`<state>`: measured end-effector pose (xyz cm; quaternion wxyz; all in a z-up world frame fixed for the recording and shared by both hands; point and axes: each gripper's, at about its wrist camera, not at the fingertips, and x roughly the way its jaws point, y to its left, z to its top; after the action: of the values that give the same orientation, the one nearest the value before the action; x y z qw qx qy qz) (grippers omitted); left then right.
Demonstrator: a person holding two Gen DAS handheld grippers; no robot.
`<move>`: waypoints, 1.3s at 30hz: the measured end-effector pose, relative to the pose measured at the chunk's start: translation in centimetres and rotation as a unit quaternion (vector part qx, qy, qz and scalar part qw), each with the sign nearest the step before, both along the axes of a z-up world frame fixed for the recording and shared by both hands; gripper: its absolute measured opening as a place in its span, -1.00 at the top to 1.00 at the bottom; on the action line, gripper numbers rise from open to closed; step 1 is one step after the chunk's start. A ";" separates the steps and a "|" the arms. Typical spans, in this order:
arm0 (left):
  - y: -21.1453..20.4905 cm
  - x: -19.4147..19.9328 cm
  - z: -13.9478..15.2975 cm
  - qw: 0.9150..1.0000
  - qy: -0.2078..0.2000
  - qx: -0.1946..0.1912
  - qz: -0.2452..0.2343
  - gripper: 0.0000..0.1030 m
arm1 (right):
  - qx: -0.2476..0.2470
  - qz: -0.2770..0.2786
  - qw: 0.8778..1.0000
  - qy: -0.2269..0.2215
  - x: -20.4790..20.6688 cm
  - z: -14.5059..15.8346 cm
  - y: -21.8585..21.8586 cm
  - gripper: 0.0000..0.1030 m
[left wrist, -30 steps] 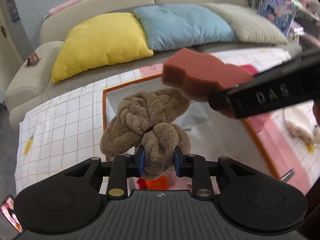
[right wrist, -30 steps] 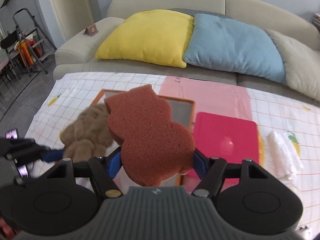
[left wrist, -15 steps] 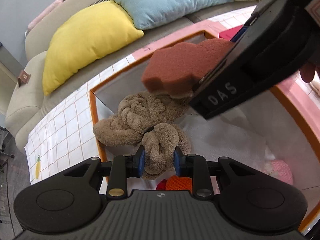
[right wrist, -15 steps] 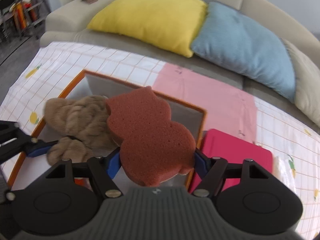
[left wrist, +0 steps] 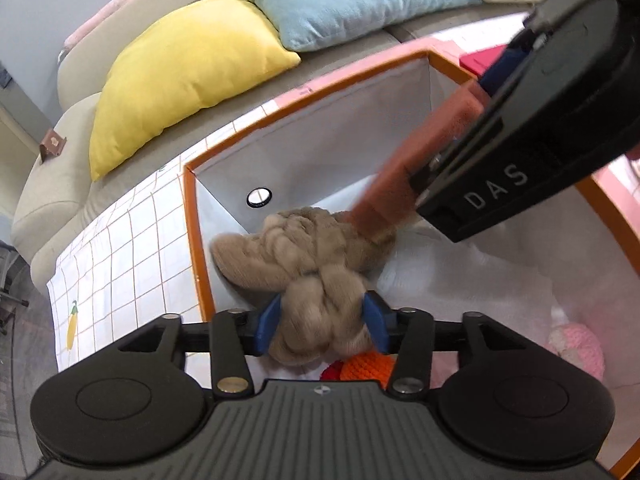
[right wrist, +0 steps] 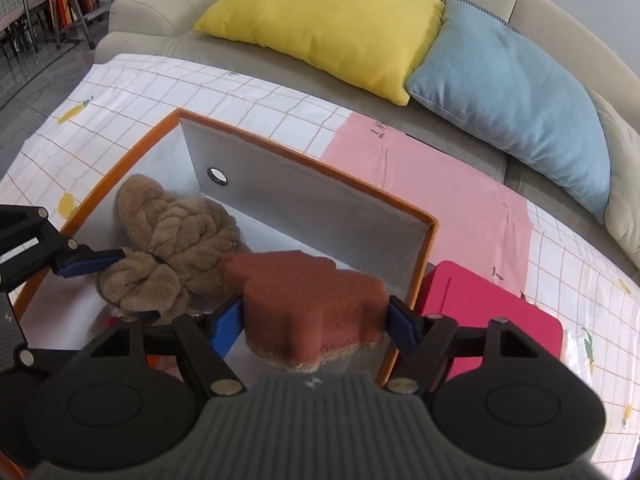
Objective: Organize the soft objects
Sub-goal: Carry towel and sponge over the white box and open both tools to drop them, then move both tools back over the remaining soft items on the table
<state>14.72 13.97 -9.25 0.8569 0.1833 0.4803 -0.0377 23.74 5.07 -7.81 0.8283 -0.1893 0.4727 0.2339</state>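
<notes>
My left gripper (left wrist: 322, 322) is shut on a tan braided plush toy (left wrist: 308, 256), held inside the orange-rimmed white storage box (left wrist: 191, 216). The plush (right wrist: 176, 236) rests against the box's left inner wall. My right gripper (right wrist: 314, 320) is shut on a reddish-brown cat-shaped sponge (right wrist: 312, 300), tilted down into the box (right wrist: 424, 280) beside the plush. In the left wrist view the sponge (left wrist: 420, 160) touches the top of the plush.
An orange crochet item (left wrist: 362, 366) and a pink crochet item (left wrist: 576, 348) lie in the box bottom. A red lid (right wrist: 492, 320) lies right of the box. The checked cloth (right wrist: 160, 88) covers the table. Yellow (right wrist: 332, 20) and blue (right wrist: 512, 92) cushions sit on the sofa behind.
Both grippers have lowered into the box. The plush has gone down against the left wall and the sponge has tipped downward onto it.
</notes>
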 end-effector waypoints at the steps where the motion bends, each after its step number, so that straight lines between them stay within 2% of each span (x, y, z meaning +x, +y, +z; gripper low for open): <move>1: 0.1 -0.1 0.2 1.000 -0.004 -0.003 0.002 -0.32 | 0.001 0.001 1.000 -0.001 0.0 0.1 -0.1 -0.43; 2: 0.1 -0.1 0.5 1.000 -0.008 -0.007 0.003 -0.39 | 0.002 0.002 1.000 -0.003 -0.2 0.2 -0.1 -0.43; 5: 0.1 -0.4 1.4 1.000 -0.011 -0.022 0.003 -0.44 | 0.007 0.001 1.000 -0.008 -0.5 0.7 -0.2 -0.43; 14: -1.8 -2.5 4.8 0.996 -0.046 -0.065 0.043 -0.46 | 0.061 -0.017 0.997 -0.053 -2.8 4.4 -2.8 -0.43; 20: -3.3 -5.2 6.7 0.987 -0.097 -0.101 0.078 -0.46 | 0.104 -0.046 0.990 -0.087 -5.9 6.0 -6.7 -0.43; 26: -4.9 -8.8 8.3 0.972 -0.145 -0.149 0.107 -0.46 | 0.113 -0.062 0.977 -0.167 -11.4 7.0 -11.0 -0.43; 30: -6.8 -10.6 8.5 0.969 -0.156 -0.169 0.091 -0.46 | 0.141 -0.090 0.972 -0.164 -14.0 7.0 -14.6 -0.43; 36: -10.6 -12.2 8.5 0.972 -0.161 -0.168 0.044 -0.44 | 0.139 -0.119 0.967 -0.179 -17.8 6.8 -18.9 -0.44; 39: -12.4 -12.8 8.7 0.973 -0.166 -0.159 0.024 -0.44 | 0.142 -0.145 0.961 -0.188 -19.2 6.7 -21.1 -0.56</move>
<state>1.96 1.56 -0.55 0.9437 0.0366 0.3230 -0.0620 4.53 -16.07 -1.08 0.9456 -0.0397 0.2924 0.1367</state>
